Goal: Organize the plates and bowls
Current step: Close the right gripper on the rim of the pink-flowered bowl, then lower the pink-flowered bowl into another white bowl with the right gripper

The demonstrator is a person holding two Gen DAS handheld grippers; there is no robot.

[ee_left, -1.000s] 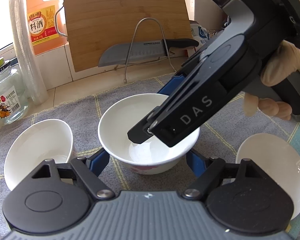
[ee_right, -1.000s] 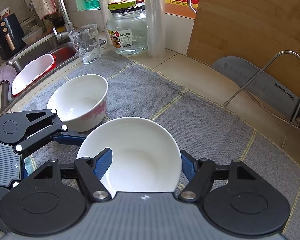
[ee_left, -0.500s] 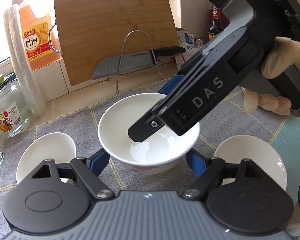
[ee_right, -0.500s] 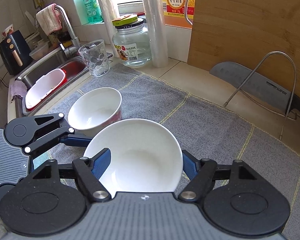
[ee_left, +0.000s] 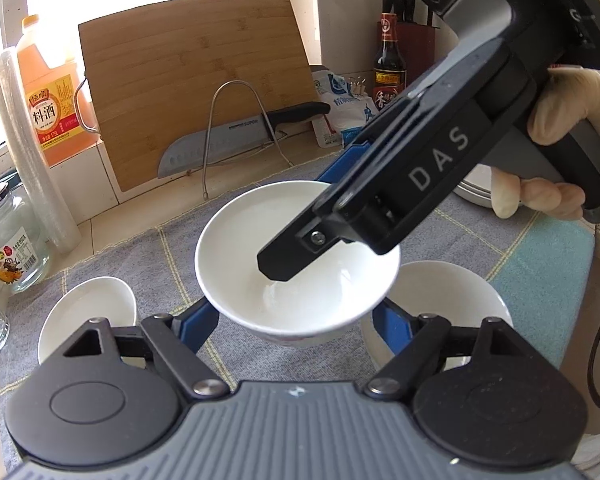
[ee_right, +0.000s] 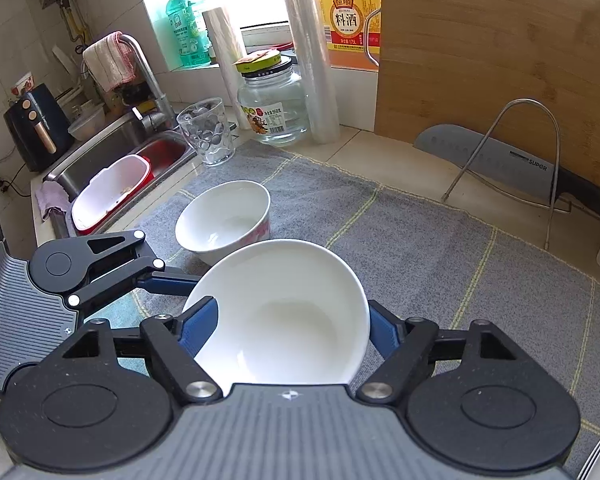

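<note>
In the left wrist view my left gripper (ee_left: 296, 312) and my right gripper (ee_left: 340, 200) both grip one white bowl (ee_left: 260, 240), lifted above the grey towel (ee_left: 172, 248). The left jaws clasp its sides; the right one reaches in from the upper right. A second white bowl (ee_left: 452, 292) sits just below and right of it, a third (ee_left: 88, 312) at the left. In the right wrist view my right gripper (ee_right: 292, 320) clasps the held bowl (ee_right: 284, 312), and the left gripper (ee_right: 172, 280) comes in from the left. A bowl with pink print (ee_right: 224, 220) rests beyond.
A cutting board (ee_left: 196, 88), knife (ee_left: 228, 140) and wire stand (ee_left: 236, 120) are at the back. A glass jar (ee_right: 272, 108), tumbler (ee_right: 208, 132), cooking wine jug (ee_right: 348, 12) and film rolls (ee_right: 312, 60) stand behind the towel. The sink (ee_right: 112, 160) holds a red-and-white tub.
Both grippers have risen with the bowl and carried it to the right, so it now hangs partly over the right-hand bowl. The bowls on the towel look smaller and farther below.
</note>
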